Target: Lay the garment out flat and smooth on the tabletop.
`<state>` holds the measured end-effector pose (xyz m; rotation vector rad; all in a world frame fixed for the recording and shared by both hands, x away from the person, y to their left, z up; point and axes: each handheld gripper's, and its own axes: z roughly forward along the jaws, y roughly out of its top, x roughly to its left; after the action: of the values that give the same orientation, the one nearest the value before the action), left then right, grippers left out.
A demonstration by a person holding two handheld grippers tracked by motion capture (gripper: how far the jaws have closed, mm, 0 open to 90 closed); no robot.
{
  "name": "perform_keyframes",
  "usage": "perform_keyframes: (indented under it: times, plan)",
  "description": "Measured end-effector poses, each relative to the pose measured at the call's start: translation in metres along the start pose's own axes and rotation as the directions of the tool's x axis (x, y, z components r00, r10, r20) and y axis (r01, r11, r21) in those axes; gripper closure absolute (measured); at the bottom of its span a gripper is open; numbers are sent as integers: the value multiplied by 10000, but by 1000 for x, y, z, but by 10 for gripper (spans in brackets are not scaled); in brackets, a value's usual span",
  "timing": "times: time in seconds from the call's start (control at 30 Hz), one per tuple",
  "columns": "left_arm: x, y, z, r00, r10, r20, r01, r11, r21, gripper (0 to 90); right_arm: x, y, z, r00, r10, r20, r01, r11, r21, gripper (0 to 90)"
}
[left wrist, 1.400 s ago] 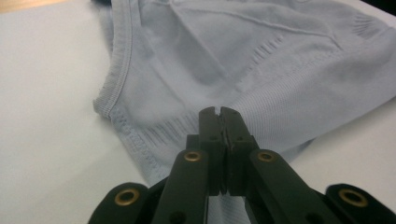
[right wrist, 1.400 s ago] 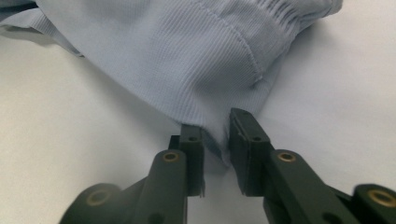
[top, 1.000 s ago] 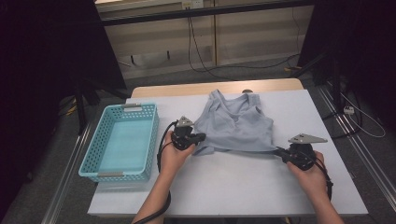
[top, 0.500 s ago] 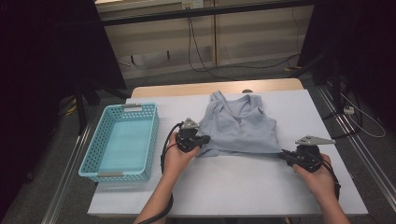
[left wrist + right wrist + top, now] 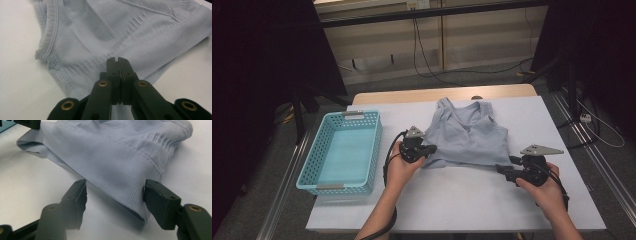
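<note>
A pale blue tank top (image 5: 469, 137) is spread flat near the middle of the white surface (image 5: 462, 200), its hem toward the near edge. The hem's left corner is pinched tight in the left gripper (image 5: 428, 149), whose fingers are fully closed. The right gripper (image 5: 503, 169) has just been opening; its fingers (image 5: 160, 203) are spread with the hem's right corner between them, unpressed. A clean release is best made by backing off low, so the cloth is not dragged.

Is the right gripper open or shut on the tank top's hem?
Open. The right gripper has just been opening; its jaws stand apart, the grey tank top hem corner lying between them, unpinched.
</note>
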<state>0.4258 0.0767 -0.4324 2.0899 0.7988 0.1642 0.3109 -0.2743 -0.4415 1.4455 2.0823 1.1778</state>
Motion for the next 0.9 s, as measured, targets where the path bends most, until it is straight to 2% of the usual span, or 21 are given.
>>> perform_keyframes:
  times: [0.2, 0.4, 0.6, 0.73, 0.8, 0.9]
  plan:
    - [0, 0, 0, 10000, 82, 3, -82, 10000, 43, 885, 0, 2, -1, 10000, 40, 75, -39, 9999, -153, 341]
    - [-2, -1, 1, 10000, 68, -6, -68, 9999, 89, 884, 1, 8, -5, 9994, -131, 333, 149, 9983, -567, 438]
    - [-1, -1, 2, 9999, 89, -56, -88, 9999, 94, 884, 1, 10, 4, 9985, -5, 540, 25, 9994, -356, 486]
    - [0, -2, 0, 10000, 56, -14, -56, 10000, 75, 884, -1, 12, 14, 9976, 146, 677, -131, 9997, -226, 563]
    - [0, -3, 0, 10000, -40, 13, 39, 9999, 113, 884, -3, 13, 17, 9965, -20, 835, 36, 9998, -190, 688]
    - [1, -4, 1, 10000, -13, 55, 12, 9999, 167, 884, -6, 13, 22, 9968, 13, 799, -10, 10000, -38, 783]
